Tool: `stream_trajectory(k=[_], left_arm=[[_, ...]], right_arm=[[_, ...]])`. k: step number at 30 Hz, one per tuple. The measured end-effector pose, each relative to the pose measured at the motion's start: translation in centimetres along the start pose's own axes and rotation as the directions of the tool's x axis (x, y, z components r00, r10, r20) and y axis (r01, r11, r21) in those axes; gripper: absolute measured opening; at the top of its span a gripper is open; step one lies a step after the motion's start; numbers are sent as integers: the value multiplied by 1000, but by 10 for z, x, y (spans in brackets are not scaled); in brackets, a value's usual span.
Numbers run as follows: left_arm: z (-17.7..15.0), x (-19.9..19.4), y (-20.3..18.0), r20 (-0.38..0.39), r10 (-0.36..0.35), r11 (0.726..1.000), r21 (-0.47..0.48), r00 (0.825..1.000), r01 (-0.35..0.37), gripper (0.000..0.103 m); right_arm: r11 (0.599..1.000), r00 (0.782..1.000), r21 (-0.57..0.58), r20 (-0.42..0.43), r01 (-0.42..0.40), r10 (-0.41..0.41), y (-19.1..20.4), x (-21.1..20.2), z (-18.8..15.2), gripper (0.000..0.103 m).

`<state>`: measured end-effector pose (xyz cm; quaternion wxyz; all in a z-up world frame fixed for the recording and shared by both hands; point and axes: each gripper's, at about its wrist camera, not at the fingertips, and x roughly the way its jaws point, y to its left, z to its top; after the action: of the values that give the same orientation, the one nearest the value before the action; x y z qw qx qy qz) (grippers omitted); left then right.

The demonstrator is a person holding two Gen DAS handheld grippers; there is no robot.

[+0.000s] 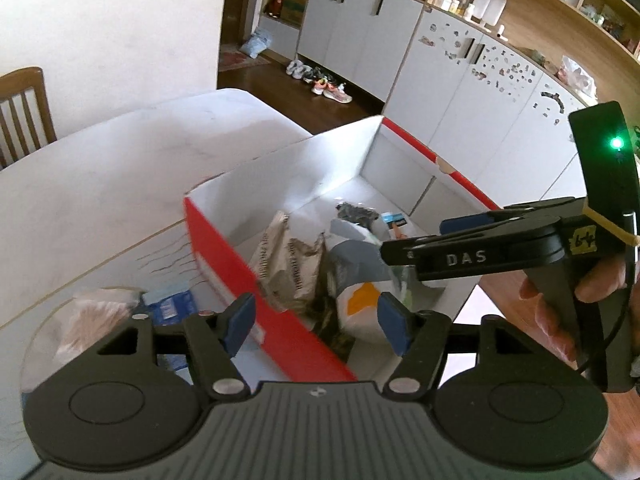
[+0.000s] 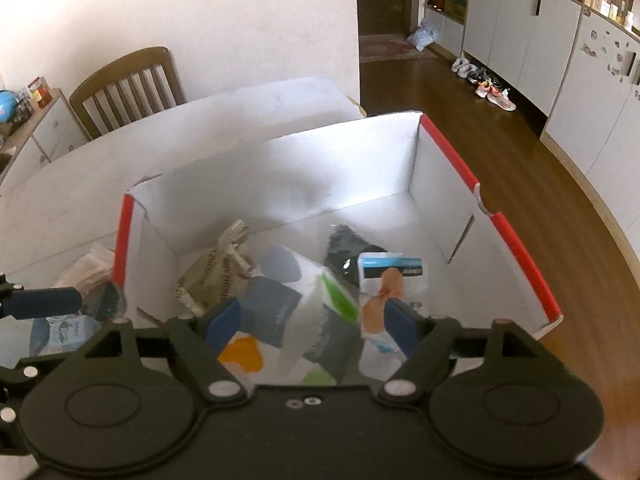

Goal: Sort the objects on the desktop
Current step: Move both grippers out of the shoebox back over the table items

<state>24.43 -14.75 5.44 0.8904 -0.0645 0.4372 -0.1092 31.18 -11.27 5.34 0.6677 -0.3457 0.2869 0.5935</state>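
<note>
Hovered both tools over the red-and-white box (image 2: 520,240), angled down into it. Left tool (image 1: 316,320) released, nothing between its blue pads, sat right above the near red wall of the box. Right tool (image 2: 312,326) spread wide too, empty, hung over the pile inside the box. No earlier look to compare, so only the current spread counted.

Already in the box: a crumpled brown paper bag (image 2: 216,276) near the left wall, a white packet with grey and orange patches (image 2: 280,300) in the middle, a small blue-and-white packet (image 2: 384,276) to its right, something dark (image 2: 344,248) behind that. Still outside the box, just left of it on the tabletop (image 1: 100,168): a clear bag of pinkish stuff (image 1: 92,316) and a blue packet (image 1: 170,304).

Probably a drop just finished, next pick due. Best bet: swing left tool clear of the box wall first, come down straight on the blue packet, pinch the middle not a floppy corner, lift high enough to clear the rim.
</note>
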Motion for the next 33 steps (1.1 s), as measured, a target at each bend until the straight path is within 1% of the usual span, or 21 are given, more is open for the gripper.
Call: stream_trajectory(k=[2,6,9,11,12,15,20,21,22,23,29,33], left_arm=[[-2,-6,6,7,8,1000,-1,1000,-8,73],[-8,-18,21,24,39,999,-24,999,-38,81],[-12,-28,34,32,56,998,-40,998,-55,82],[-16,-35,43,40,71,996,-50,997,-69,86],[-18,-38,46,44,81,996,-51,996,-79,89],[-26,-44,56,51,107,993,-52,993,-104,89],[-43,-51,72,35,129,990,-58,991,-127,90],[-47,-52,76,34,128,990,-63,991,-126,92],[-50,-53,80,34,127,990,-68,991,-124,102],[-54,-55,83,35,129,989,-74,991,-126,103],[-71,-61,104,33,142,986,-96,989,-139,103],[-85,-65,116,35,147,985,-100,989,-143,103]], right_arm=[[1000,1000,6,4,2,-2,5,-2,-1,80],[1000,1000,12,14,3,-3,15,-5,-7,80],[1000,999,9,32,4,-5,24,-10,-11,80],[1000,999,-1,46,4,-4,32,-14,-14,80],[1000,999,-7,51,2,-2,35,-15,-15,80],[999,998,-35,68,-7,9,48,-19,-19,80],[999,997,-51,82,-7,11,65,-22,-24,80],[999,996,-53,85,-9,14,68,-22,-26,80],[998,996,-55,88,-9,14,71,-23,-27,80],[998,995,-59,94,-8,13,75,-24,-28,80],[995,991,-93,123,-37,48,101,-32,-35,80],[988,987,-137,140,-65,85,126,-36,-39,80]])
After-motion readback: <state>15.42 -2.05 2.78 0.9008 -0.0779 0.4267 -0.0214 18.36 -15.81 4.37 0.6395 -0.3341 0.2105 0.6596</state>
